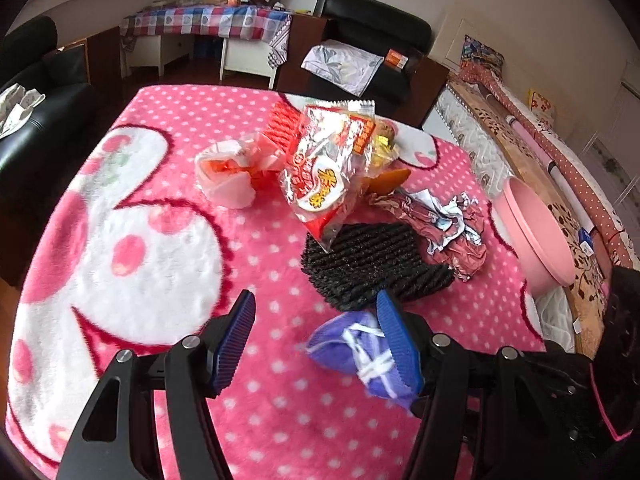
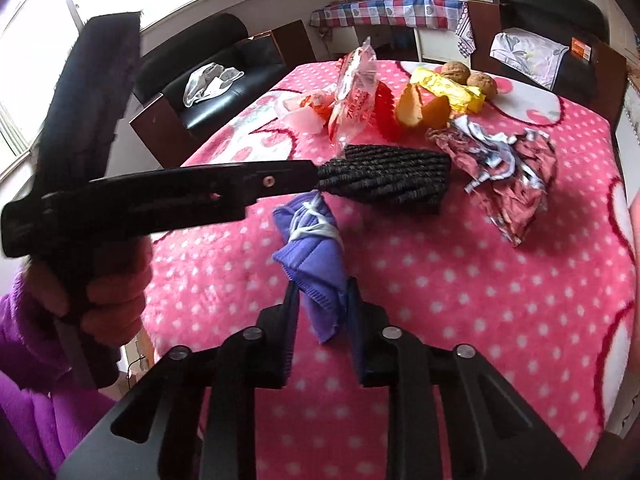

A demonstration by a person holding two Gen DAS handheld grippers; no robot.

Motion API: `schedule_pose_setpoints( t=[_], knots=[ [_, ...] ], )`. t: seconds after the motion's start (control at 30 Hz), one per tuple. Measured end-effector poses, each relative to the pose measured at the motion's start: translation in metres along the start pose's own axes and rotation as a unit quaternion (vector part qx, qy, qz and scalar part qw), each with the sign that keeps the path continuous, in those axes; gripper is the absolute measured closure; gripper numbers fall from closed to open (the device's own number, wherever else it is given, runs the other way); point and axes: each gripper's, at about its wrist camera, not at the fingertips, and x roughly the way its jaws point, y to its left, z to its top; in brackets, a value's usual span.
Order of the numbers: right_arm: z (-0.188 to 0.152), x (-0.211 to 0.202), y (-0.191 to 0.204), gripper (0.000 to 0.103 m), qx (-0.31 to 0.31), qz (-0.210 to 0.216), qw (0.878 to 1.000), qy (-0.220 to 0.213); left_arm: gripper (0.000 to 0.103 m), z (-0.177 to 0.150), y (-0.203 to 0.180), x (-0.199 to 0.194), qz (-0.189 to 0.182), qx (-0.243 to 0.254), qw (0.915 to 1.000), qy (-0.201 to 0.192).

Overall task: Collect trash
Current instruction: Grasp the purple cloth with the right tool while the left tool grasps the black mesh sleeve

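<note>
Purple cloth bundle (image 2: pixel 316 264), tied with white string, sat pinched between the right gripper (image 2: pixel 322 312) pads, low over the pink dotted blanket (image 2: pixel 480 320). Left gripper (image 1: pixel 316 332) stood wide open, nothing held. Beyond lay a black knitted piece (image 2: pixel 392 180), crumpled wrapper (image 2: pixel 508 176) and snack bag (image 1: pixel 328 172).

Trash scattered on the pink spotted tabletop (image 1: pixel 168 360)

A red-and-silver snack wrapper (image 1: pixel 328 176) leans on the black woven mat (image 1: pixel 372 264); beside the mat lies a crumpled maroon wrapper (image 1: pixel 444 228), behind it orange peel (image 2: pixel 420 110) and a yellow wrapper (image 2: pixel 448 90).
</note>
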Motion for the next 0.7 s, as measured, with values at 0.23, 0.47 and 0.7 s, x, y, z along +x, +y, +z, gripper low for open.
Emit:
schedule_pose_setpoints(
  t=[0.23,0.47,0.7],
  knots=[
    [-0.019,-0.025,-0.013,0.082,0.019,-0.002,1.000,-0.006,0.041,0.005,-0.006,0.018,-0.021,-0.027,0.9991,0.024],
    [-0.031,-0.053,-0.030,0.082,0.056,-0.023,0.998,-0.033,0.047,0.004,-0.020,0.036,0.002,-0.036,0.9988,0.033],
    [-0.036,-0.064,-0.038,0.082,0.073,-0.031,0.996,-0.049,0.086,-0.001,-0.024,0.032,0.019,-0.018,0.9993,0.026]
  ],
)
